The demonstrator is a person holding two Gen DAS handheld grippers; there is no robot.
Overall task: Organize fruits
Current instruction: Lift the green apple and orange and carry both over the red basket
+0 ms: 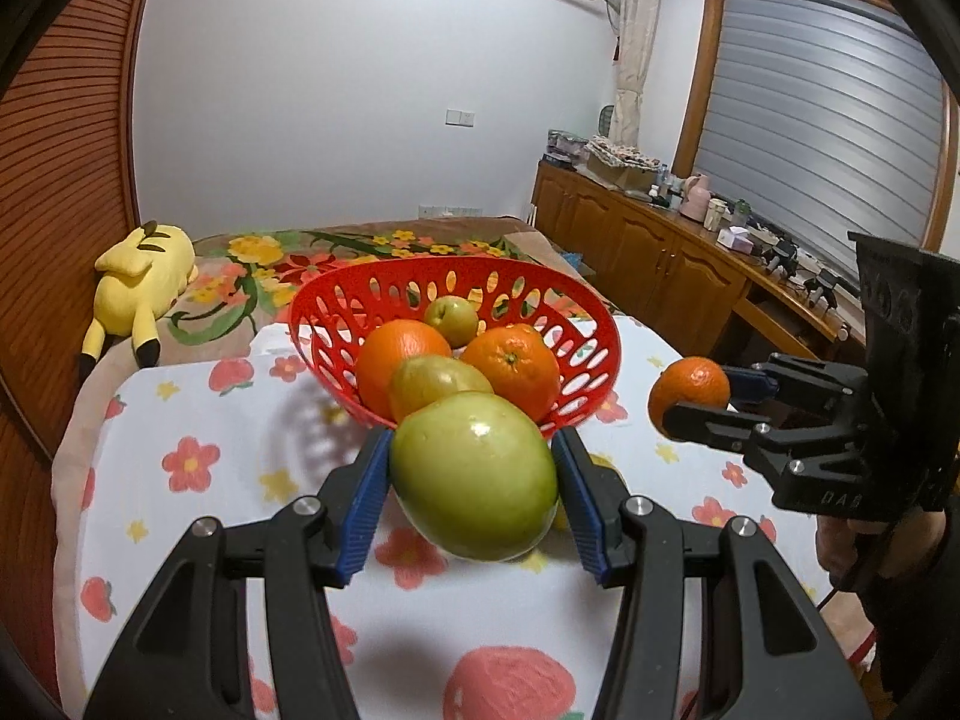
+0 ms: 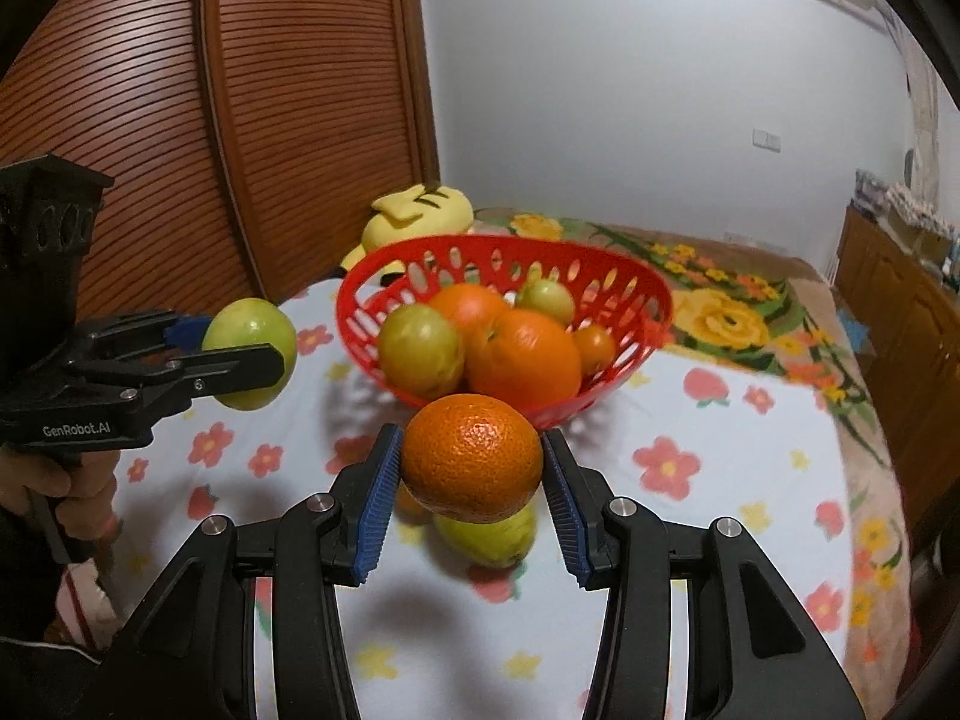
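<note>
Red basket (image 1: 336,306) far-center on cloth: oranges (image 1: 512,363) + green fruits (image 1: 451,318) inside. My left gripper (image 1: 474,468) pinches green apple (image 1: 474,474); right gripper (image 2: 472,465) pinches mandarin (image 2: 472,459), both near basket.

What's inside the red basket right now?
In the red basket: two oranges, two or three green fruits and a small orange-red fruit at the right wall. The pile covers the basket's bottom, so anything beneath can't be seen.
</note>
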